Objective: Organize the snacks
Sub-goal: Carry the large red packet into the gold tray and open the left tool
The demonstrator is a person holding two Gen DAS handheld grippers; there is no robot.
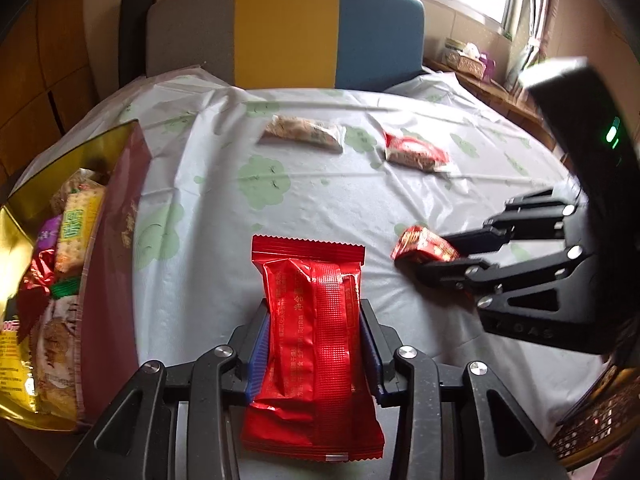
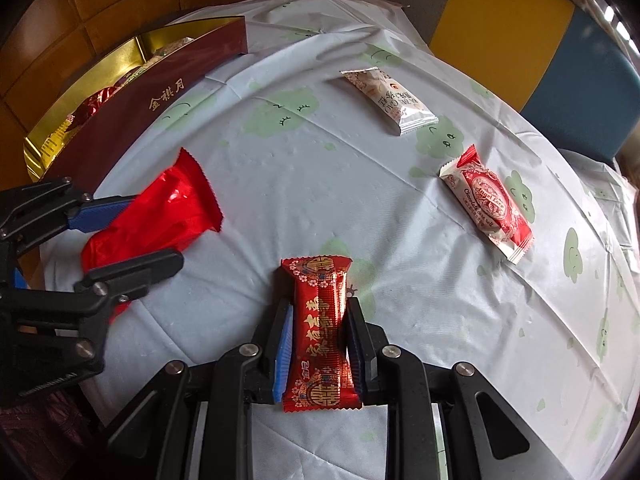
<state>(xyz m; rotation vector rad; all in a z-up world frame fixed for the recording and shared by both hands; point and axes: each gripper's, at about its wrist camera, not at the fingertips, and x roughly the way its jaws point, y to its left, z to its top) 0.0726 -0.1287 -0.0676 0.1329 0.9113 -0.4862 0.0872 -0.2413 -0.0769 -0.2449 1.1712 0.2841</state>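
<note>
The left gripper (image 1: 314,344) pinches a plain red snack packet (image 1: 316,344) across its width, the packet's long axis running straight out along the fingers. The maroon gift box (image 1: 116,240), already part-filled with snacks, sits just left of that packet, so the left hand is nearer it. The right gripper (image 2: 318,344) pinches a patterned red candy packet (image 2: 320,332), farther from the box.
</note>
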